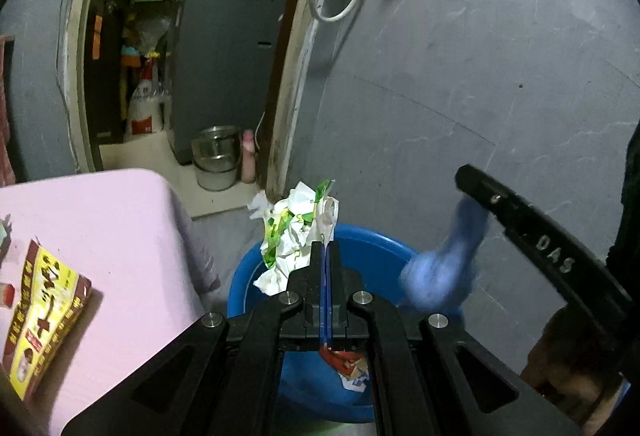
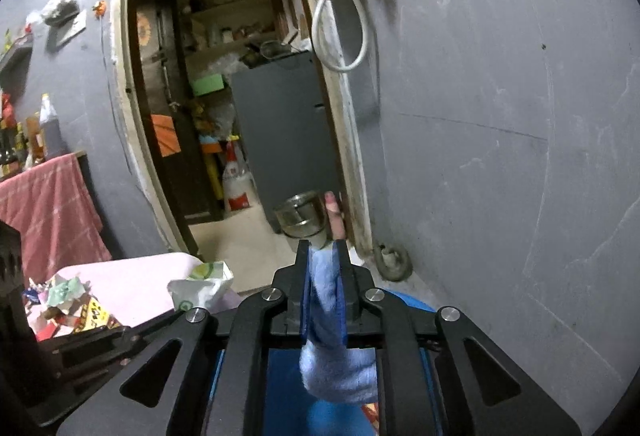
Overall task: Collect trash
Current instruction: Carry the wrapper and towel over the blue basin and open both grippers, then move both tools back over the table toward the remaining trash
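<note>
My left gripper (image 1: 325,246) is shut on a crumpled white-and-green wrapper (image 1: 296,232), held above the rim of a blue basin (image 1: 372,248) on the floor. Red and white scraps (image 1: 352,364) lie inside the basin. In the right wrist view my right gripper (image 2: 323,246) is shut on a light blue cloth (image 2: 336,348) that hangs down over the basin (image 2: 408,302). The same cloth (image 1: 444,264) shows blurred in the left wrist view under the right gripper (image 1: 472,188). The wrapper (image 2: 202,286) also shows at the left.
A pink table (image 1: 112,228) stands left of the basin, with a yellow-and-red packet (image 1: 44,312) and several scraps of litter (image 2: 68,300) on it. Beyond is a doorway with a steel bucket (image 1: 216,156) and a pink bottle (image 1: 248,156). A grey wall (image 1: 480,76) rises on the right.
</note>
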